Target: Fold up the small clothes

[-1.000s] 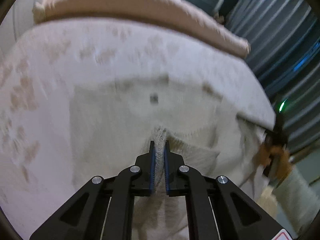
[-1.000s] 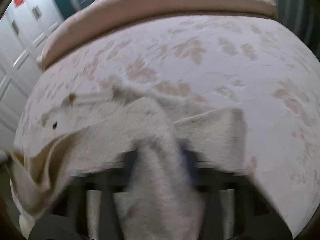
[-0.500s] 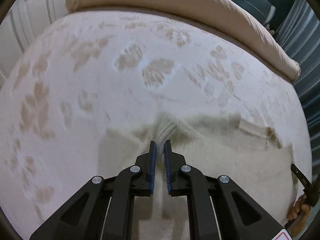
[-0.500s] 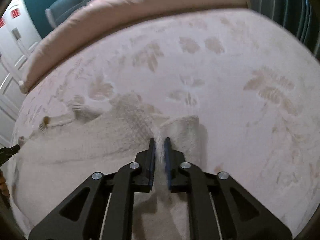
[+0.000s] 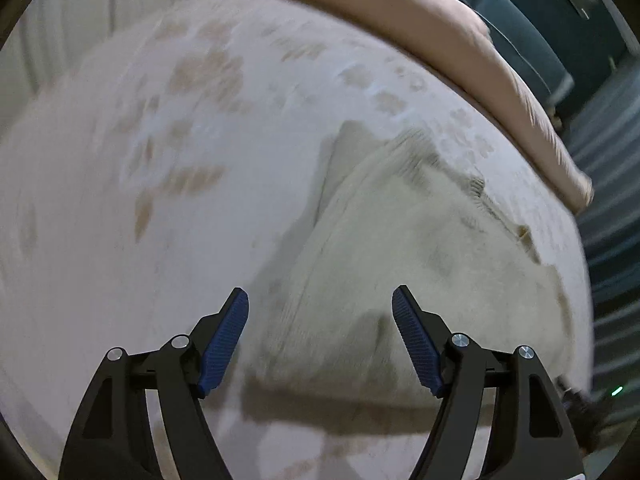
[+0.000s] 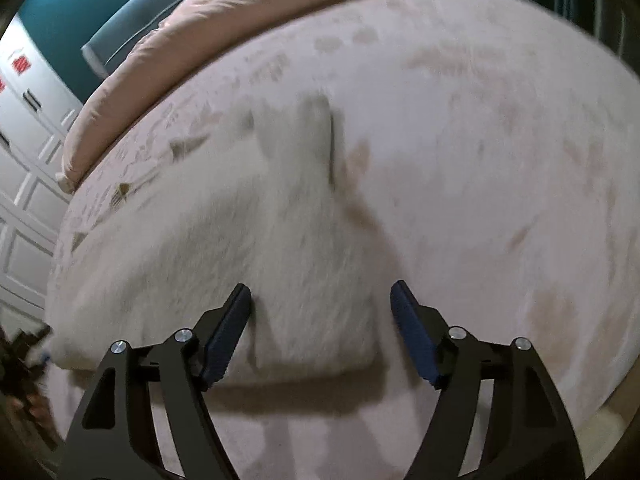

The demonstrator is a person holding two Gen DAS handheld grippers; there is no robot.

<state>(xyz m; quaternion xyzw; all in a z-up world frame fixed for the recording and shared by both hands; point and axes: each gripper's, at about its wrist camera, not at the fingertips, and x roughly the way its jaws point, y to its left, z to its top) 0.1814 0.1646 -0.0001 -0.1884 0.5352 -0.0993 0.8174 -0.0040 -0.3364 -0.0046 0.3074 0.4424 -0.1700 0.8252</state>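
Left wrist view: our left claw and right claw gape apart, empty, over the sweater; snagging an edge could undo its fold.

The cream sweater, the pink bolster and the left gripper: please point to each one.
cream sweater (image 5: 400,240), left wrist view, on its knitted body.
pink bolster (image 6: 248,16), right wrist view, on its long side.
left gripper (image 5: 320,336), left wrist view, between its open fingers.

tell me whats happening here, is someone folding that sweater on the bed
Yes. A person with a handheld gripper in each hand is folding a cream knit sweater on a leaf-patterned bedspread. At this moment the left gripper and right gripper are both open above the sweater's near edge, holding nothing. The garment lies on the bed; both views are motion-blurred.
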